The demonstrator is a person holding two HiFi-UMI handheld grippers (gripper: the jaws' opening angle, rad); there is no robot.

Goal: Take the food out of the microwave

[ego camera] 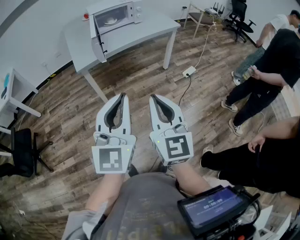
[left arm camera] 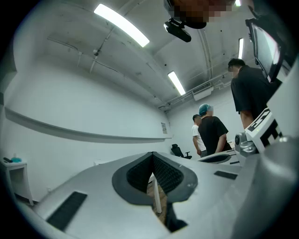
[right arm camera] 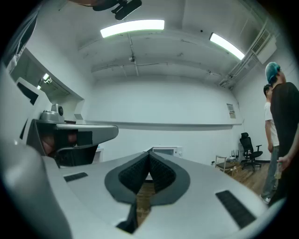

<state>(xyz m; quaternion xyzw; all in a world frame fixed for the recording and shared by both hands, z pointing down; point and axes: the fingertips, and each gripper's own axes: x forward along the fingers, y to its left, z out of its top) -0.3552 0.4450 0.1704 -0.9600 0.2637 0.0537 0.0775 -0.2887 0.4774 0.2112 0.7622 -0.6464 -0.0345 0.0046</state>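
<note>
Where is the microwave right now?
Head view: the microwave stands top centre-left on the grey table, door hanging open, far ahead of the left gripper and right gripper.

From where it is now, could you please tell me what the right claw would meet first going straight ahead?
The right claw faces open air above the floor, then probably the microwave on the white table; depth is unclear.
</note>
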